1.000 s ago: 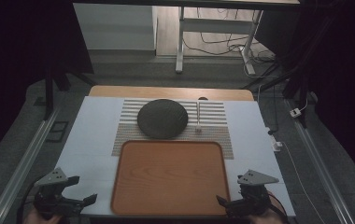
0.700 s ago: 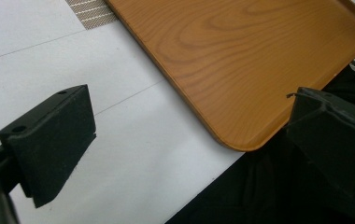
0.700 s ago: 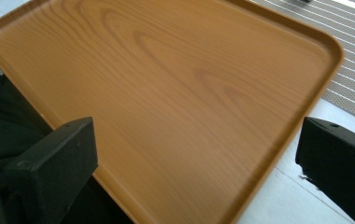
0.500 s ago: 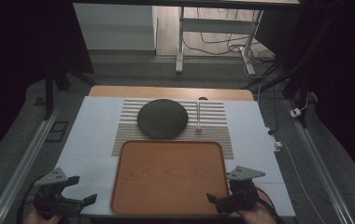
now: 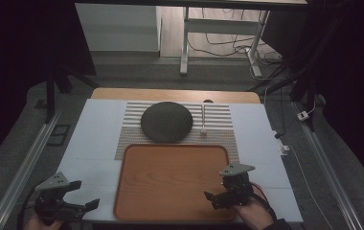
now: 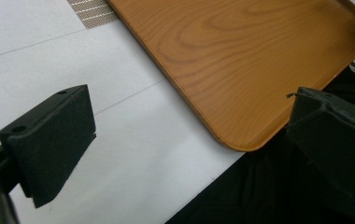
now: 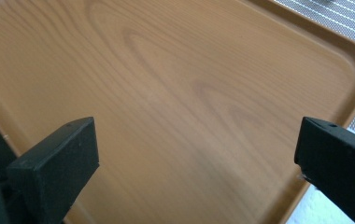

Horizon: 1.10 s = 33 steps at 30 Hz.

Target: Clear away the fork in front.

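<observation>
Right gripper (image 5: 218,199) hangs over the wooden tray (image 5: 170,167) at its 4 o'clock corner, jaws spread wide with nothing between them. The tray sits at the table's near edge, just below the striped mat (image 5: 223,120). Left gripper (image 5: 82,203) rests at the tray's 8 o'clock on the white sheet (image 5: 94,129), jaws wide apart too. The dark plate (image 5: 166,121) lies at the tray's 12 o'clock.
</observation>
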Motion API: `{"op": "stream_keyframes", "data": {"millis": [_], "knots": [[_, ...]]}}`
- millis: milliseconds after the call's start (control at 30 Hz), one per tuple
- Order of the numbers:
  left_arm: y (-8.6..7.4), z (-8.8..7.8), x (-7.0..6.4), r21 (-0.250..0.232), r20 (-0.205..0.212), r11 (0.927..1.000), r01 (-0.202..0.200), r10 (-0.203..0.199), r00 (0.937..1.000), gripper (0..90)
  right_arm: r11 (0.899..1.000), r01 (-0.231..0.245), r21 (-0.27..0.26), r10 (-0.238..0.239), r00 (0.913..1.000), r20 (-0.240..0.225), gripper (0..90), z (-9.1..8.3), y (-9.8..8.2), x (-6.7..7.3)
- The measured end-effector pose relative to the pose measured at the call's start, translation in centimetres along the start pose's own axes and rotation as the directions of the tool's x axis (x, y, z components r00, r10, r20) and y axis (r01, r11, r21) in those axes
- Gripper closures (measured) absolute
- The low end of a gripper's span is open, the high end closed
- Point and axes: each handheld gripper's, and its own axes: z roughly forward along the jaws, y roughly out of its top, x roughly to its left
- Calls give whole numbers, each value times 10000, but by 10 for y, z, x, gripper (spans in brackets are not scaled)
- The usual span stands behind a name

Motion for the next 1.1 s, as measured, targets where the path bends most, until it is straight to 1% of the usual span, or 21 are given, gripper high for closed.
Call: {"op": "stream_keyframes", "data": {"millis": [367,533,600,667,767,900,933,1000,1033,1067,1100], "knots": [[0,0,1,26,-2,10000,51,-51,10000,9,9998,177,95,-179,9994,295,0,19,14,-9],[0,0,1,49,0,10000,43,-43,10000,9,9992,326,241,-337,9983,481,0,31,22,-17],[0,0,1,55,-6,10000,51,-51,10000,10,9991,318,291,-332,9981,514,0,33,24,-18],[0,1,1,57,-9,10000,56,-56,10000,9,9983,452,365,-477,9965,693,0,39,28,-23],[0,1,1,68,3,10000,56,-56,10000,9,9977,531,432,-565,9952,795,0,43,31,-25],[0,1,1,73,15,10000,64,-64,10000,10,9942,899,598,-960,9895,1081,0,53,38,-30],[0,1,1,74,17,10000,65,-65,10000,10,9942,899,598,-960,9895,1081,0,53,38,-30],[0,1,1,80,23,10000,59,-59,10000,9,9920,1073,670,-1149,9858,1225,0,57,41,-31],[0,1,1,78,23,9999,64,-64,10000,9,9879,1315,827,-1423,9795,1426,0,62,44,-32],[0,1,1,85,26,9999,61,-61,10000,9,9879,1315,827,-1423,9795,1426,0,62,44,-32],[0,1,1,88,28,9999,60,-61,10000,9,9838,1518,956,-1657,9731,1599,0,67,46,-34]]}}
